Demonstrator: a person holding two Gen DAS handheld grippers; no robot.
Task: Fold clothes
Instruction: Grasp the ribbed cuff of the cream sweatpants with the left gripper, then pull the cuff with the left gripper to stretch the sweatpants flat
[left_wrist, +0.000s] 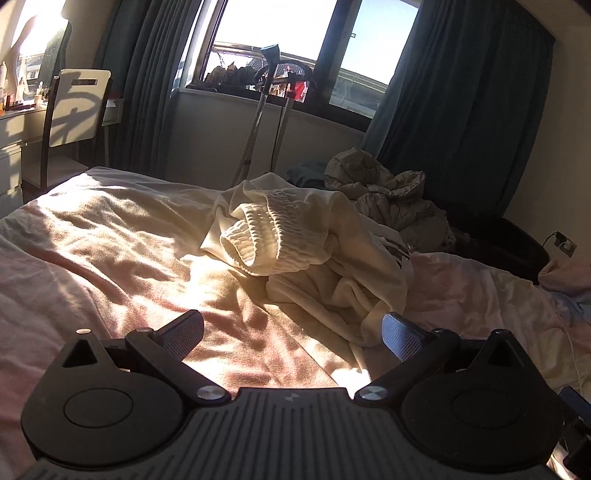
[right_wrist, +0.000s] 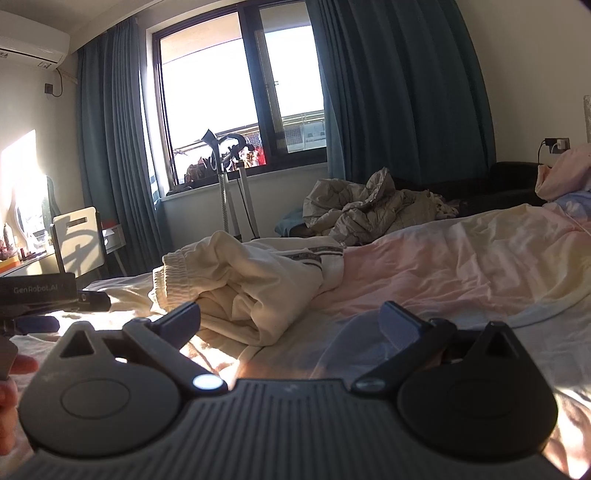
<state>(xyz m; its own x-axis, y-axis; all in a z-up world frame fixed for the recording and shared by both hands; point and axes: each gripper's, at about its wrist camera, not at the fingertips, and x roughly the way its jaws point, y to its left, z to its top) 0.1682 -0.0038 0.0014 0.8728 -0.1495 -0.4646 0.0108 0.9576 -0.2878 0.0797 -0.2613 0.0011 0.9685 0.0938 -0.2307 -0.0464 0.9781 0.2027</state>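
Lying partly buried in its own folds, cream garment (left_wrist: 314, 240), kind unclear; hand (right_wrist: 11, 387) being cropped by left edge.

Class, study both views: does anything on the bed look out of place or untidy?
Yes. The cream garment lies crumpled in a heap on the bed, waistband bunched, not yet folded. Both grippers, left and right, are open and empty.

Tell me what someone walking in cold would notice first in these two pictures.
The crumpled cream sweatpants in the middle of the bed, their ribbed elastic waistband lit by low sun, stand out first. Both grippers, left gripper and right gripper, hover open just short of them. Behind, a bright window between teal curtains and a rumpled grey quilt draw the eye.
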